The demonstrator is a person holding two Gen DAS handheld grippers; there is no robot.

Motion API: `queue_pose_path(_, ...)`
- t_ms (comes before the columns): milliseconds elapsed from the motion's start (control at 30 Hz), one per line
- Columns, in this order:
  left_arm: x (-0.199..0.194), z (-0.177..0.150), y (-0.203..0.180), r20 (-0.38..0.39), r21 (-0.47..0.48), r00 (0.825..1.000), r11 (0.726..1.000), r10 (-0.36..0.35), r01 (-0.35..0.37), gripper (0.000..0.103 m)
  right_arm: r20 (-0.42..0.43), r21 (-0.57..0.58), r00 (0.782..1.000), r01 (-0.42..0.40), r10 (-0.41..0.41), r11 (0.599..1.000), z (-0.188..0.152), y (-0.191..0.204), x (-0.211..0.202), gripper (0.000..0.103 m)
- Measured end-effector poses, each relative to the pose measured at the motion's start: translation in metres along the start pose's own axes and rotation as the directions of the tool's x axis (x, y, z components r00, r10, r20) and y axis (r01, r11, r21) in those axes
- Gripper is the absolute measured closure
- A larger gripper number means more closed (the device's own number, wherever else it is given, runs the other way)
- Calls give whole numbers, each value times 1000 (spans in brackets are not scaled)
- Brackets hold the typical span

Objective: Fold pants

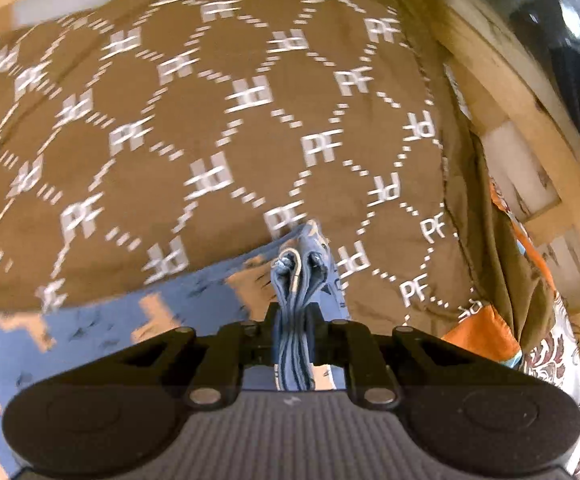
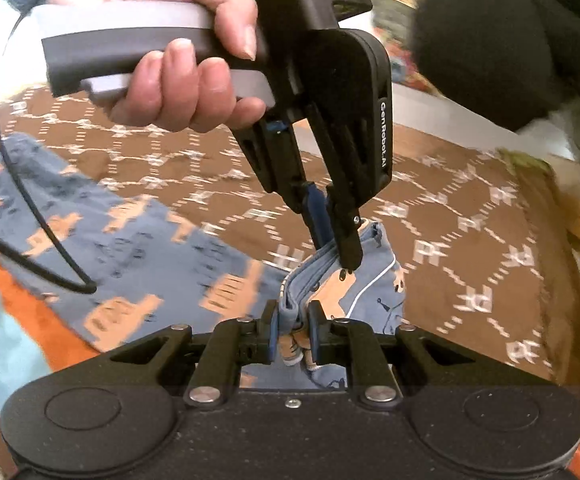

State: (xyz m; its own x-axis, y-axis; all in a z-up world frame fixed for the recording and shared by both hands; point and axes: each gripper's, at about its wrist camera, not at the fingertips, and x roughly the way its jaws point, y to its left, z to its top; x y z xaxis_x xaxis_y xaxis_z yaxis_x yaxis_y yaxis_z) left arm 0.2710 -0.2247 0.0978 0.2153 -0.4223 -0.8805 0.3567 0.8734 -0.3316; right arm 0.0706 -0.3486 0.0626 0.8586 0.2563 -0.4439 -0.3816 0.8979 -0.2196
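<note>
Pinching the same bunched end of the pants (image 2: pixel 346 292) side by side, both grippers, left (image 2: pixel 336 254) and right (image 2: pixel 294 334), hold cloth, the legs trailing leftward from the fingers.

Warm, bright light; heavy fisheye and motion blur.
Both views bow strongly at the edges, with dark corners. The brown cover (image 1: pixel 209 128) smears in streaks, worst at left; the pants (image 2: pixel 137 248) print is soft too. The left gripper (image 2: pixel 336 248) and hand (image 2: pixel 185 60) stay fairly sharp. Shadows are soft, without harsh glare.
</note>
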Motion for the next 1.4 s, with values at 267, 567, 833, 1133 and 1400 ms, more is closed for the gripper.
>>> queue_pose_path(267, -18, -48, 69, 24, -152, 1000, 988, 18, -14, 89, -15, -103, 993, -117, 116, 988, 5, 51, 7, 87)
queue_pose_path(567, 5, -73, 104, -5, -119, 997, 989, 83, -83, 89, -119, -259, 982, -174, 147, 950, -7, 94, 36, 87)
queue_pose_path(833, 7, -75, 104, -1, -101, 997, 992, 81, -81, 89, -129, -258, 979, -187, 159, 948, -8, 94, 39, 87)
queue_pose_path(1133, -3, -89, 111, 77, -60, 997, 998, 13, -8, 93, -111, -305, 985, -161, 133, 938, -12, 100, 37, 87)
queue_pose_path(1400, -4, -106, 137, 174, -132, 981, 986, -80, 104, 94, -107, -314, 988, -135, 107, 940, -6, 102, 37, 87)
